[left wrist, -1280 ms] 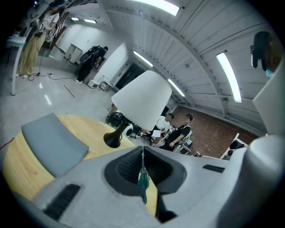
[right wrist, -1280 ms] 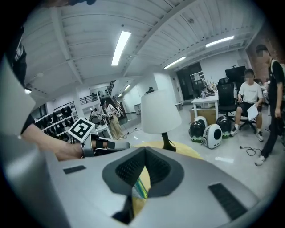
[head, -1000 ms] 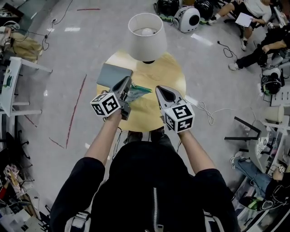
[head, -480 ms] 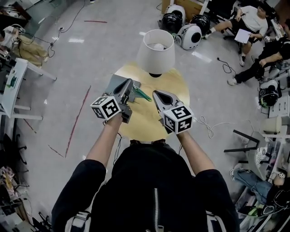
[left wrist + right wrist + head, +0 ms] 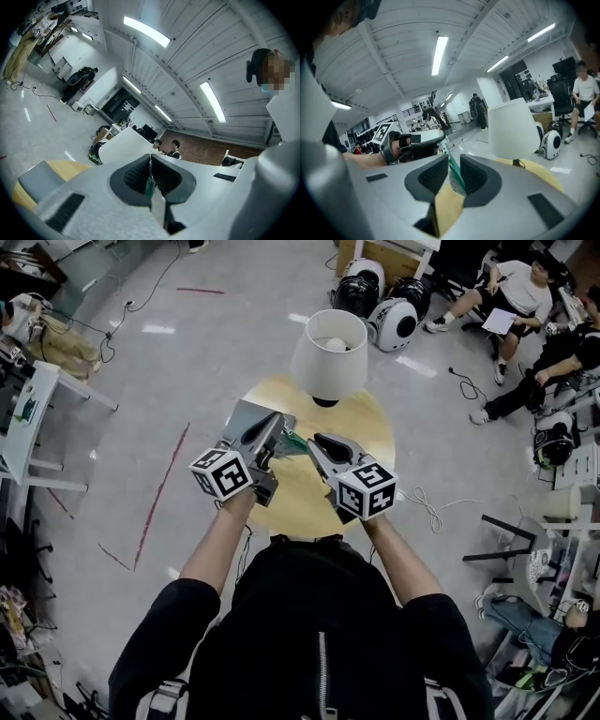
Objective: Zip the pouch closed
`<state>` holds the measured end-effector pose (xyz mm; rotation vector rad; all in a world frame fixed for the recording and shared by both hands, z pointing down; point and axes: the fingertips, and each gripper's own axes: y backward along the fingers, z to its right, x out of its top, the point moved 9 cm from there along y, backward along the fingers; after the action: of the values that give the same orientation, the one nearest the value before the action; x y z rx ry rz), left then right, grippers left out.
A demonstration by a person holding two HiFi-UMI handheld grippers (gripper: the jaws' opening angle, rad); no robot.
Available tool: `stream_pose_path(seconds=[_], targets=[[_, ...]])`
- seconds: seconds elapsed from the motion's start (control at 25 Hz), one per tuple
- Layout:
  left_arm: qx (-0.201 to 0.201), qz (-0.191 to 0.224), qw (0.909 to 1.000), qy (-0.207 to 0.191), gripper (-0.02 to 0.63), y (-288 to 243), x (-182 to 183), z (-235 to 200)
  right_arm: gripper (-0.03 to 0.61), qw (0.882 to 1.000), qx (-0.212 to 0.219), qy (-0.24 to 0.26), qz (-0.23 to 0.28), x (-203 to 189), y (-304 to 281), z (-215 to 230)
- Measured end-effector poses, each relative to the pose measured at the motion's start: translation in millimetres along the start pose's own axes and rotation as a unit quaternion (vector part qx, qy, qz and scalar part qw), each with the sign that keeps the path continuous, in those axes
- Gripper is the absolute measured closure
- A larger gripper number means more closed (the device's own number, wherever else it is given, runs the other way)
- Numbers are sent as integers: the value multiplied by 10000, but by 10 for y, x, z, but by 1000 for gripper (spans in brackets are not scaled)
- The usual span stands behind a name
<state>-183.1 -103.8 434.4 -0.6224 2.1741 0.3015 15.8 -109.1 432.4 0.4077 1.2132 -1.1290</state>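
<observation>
Head view looks steeply down over my own dark jacket at the pale floor [image 5: 169, 362], with seated people [image 5: 525, 287] cut off by the top right corner. Nearer me is a round yellow table [image 5: 370, 432]; my arms hide its near edge. A lamp [image 5: 328, 352] with a white shade stands at its far side, and the shade hides the base. A grey slab [image 5: 240, 415] lies on the table's left part, half covered by my left tool [image 5: 276, 422], so I cannot tell what it is. My right tool [image 5: 316, 442] points in from the other side, and the two tips come close together above the table. Between them is the pouch [image 5: 294, 442], held clear of the table top. From here it is only a small green sliver, and most of it is lost behind the tools. In the left gripper view my jaws are pressed together on a thin green edge of the pouch, the rest of it out of sight below them. In the right gripper view my jaws stand at a narrow gap with the green toothed zip edge and some clear pouch material clamped between them. I cannot make out the zip's slider in any view, nor how far the zip is done up. A thin white cable [image 5: 431, 507] trails on the floor to the table's right.
</observation>
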Motion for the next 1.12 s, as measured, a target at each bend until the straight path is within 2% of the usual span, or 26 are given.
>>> stream_pose_path(seconds=[0.04,0.36,0.56,0.84,0.92,1.04,1.12], targets=[[-62,-11,10000,6,604,2,-2,17,505,10000,77,-53,-23,-7,-17,-34],[-500,-340,9981,-91,604,-122,-96,135,480,9995,188,-166,-191,-11,-117,-112],[-619,-422,9971,-156,604,-175,-134,189,480,9974,245,-480,-483,-25,-126,-87],[-820,-407,9958,71,604,-206,-231,179,503,9883,844,-1151,-532,-136,-101,-27],[-922,-416,9947,156,604,-208,-217,163,503,9830,963,-1509,-417,-133,-104,9],[-1090,-428,9928,247,604,-200,-207,148,509,9614,1334,-2402,-133,-157,-82,83],[-1109,-431,9926,247,604,-201,-200,155,508,9514,1541,-2666,4,-164,-54,102]])
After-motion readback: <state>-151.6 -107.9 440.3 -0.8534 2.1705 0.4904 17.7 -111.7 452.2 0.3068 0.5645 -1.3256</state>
